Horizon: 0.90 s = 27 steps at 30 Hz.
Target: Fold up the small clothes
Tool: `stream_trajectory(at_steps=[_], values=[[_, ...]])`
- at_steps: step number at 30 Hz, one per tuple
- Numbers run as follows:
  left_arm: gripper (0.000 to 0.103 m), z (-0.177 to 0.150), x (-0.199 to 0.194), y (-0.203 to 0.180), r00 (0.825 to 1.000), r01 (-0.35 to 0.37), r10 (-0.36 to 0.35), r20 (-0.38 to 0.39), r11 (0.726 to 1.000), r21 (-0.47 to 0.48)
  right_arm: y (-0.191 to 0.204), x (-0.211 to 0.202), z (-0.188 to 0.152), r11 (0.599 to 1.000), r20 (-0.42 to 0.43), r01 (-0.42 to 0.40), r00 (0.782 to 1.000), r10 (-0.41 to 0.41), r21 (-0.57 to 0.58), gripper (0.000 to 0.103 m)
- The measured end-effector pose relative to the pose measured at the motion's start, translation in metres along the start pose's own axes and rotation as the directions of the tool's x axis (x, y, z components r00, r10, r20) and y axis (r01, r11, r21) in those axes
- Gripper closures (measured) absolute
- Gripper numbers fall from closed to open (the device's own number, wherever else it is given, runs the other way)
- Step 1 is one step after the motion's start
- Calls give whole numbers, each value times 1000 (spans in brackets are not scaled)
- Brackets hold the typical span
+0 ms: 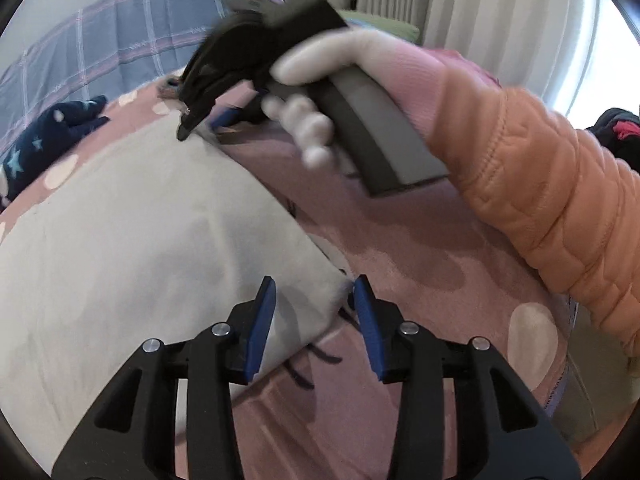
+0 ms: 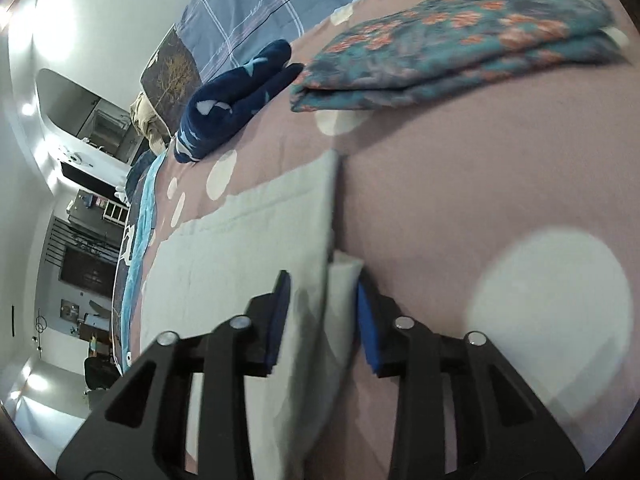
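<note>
A pale grey cloth [image 1: 152,232] lies flat on the pink dotted bedspread [image 1: 400,248]. My left gripper [image 1: 314,312] is open, its blue pads astride the cloth's near corner. My right gripper [image 1: 200,124], blurred, is at the cloth's far corner, held by a white-gloved hand [image 1: 320,60]. In the right wrist view the right gripper [image 2: 322,312] is open with the edge of the grey cloth [image 2: 248,240] between its blue pads.
A folded teal floral garment [image 2: 460,44] lies further along the pink bedspread [image 2: 460,184]. A navy star-patterned garment [image 2: 232,100] lies beside it and also shows in the left wrist view [image 1: 52,136]. A blue plaid blanket [image 1: 120,40] is behind. An orange sleeve [image 1: 540,184] crosses the right.
</note>
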<state>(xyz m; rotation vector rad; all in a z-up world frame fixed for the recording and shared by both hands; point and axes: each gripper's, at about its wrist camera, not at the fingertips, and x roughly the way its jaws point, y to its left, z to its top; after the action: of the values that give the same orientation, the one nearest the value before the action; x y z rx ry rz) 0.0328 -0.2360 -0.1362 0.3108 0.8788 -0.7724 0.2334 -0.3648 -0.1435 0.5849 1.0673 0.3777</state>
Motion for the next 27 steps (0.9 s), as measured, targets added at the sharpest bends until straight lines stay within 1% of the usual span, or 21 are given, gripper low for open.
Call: stream_trajectory(at_steps=[1, 2, 4, 5, 7, 8, 9, 10, 12, 13, 14, 15, 16, 19, 20, 21, 23, 24, 25, 26, 27], values=[[89, 0, 6, 1, 999, 30, -30, -18, 1000, -1, 2, 1, 1, 1000, -3, 5, 1000, -5, -3, 96], [96, 0, 12, 3, 998, 58, -58, -36, 998, -5, 8, -5, 1, 1000, 31, 12, 999, -12, -13, 97], [96, -1, 17, 13, 992, 119, -120, -29, 992, -35, 27, -24, -2, 997, 109, -8, 994, 17, -82, 97], [96, -1, 17, 18, 988, 150, -152, -31, 987, -55, 36, -28, -2, 993, 123, 11, 992, 4, -120, 97], [96, -1, 20, 25, 977, 206, -209, -34, 975, -79, 40, -21, 0, 979, 135, 109, 987, -86, -174, 97], [96, -2, 21, 28, 974, 222, -226, -30, 971, -88, 29, -5, 4, 970, 102, 180, 981, -165, -161, 97], [96, -3, 20, 29, 971, 235, -239, -26, 967, -93, 14, 7, 6, 976, 57, 175, 984, -169, -129, 97], [96, -5, 19, 30, 969, 244, -246, -21, 965, -93, 0, 7, 6, 992, 55, 111, 993, -107, -61, 98], [96, -8, 17, 31, 966, 258, -259, -7, 962, -88, -13, -7, 2, 999, 79, 16, 997, -18, 31, 94], [96, -9, 14, 31, 965, 263, -264, 0, 961, -87, -13, -18, -2, 999, 94, 38, 995, -41, 37, 92], [96, -10, 11, 32, 963, 268, -268, 5, 959, -88, -4, -36, -15, 993, 130, 118, 985, -115, -20, 89], [96, -11, 7, 33, 962, 272, -273, 7, 958, -88, 2, -47, -25, 987, 150, 146, 979, -136, -60, 89], [96, -12, 2, 33, 961, 275, -275, 12, 958, -85, 6, -60, -38, 984, 159, 150, 978, -133, -97, 89], [87, -23, -21, 38, 965, 261, -257, 55, 962, -80, 8, -94, -92, 989, 99, 44, 995, -30, -142, 89], [77, -23, -27, 46, 969, 243, -237, 70, 966, -86, 11, -99, -115, 988, 70, 19, 997, -8, -153, 88], [75, -29, -38, 53, 976, 208, -200, 91, 973, -99, 13, -105, -135, 987, 47, 14, 999, -7, -162, 86], [74, -41, -58, 69, 986, 131, -115, 118, 982, -134, 16, -105, -169, 985, 3, 7, 1000, -7, -170, 72], [72, -46, -65, 76, 989, 101, -82, 126, 983, -153, 18, -102, -183, 987, -19, -6, 1000, 3, -161, 69], [70, -51, -74, 84, 990, 70, -45, 136, 981, -181, 19, -98, -188, 988, -34, -16, 999, 10, -155, 62], [66, -57, -81, 95, 989, 46, -14, 146, 976, -214, 20, -92, -196, 989, -49, -21, 999, 14, -149, 54], [65, -64, -89, 111, 987, 21, 21, 159, 966, -258, 20, -85, -199, 990, -53, -16, 999, 9, -140, 53]])
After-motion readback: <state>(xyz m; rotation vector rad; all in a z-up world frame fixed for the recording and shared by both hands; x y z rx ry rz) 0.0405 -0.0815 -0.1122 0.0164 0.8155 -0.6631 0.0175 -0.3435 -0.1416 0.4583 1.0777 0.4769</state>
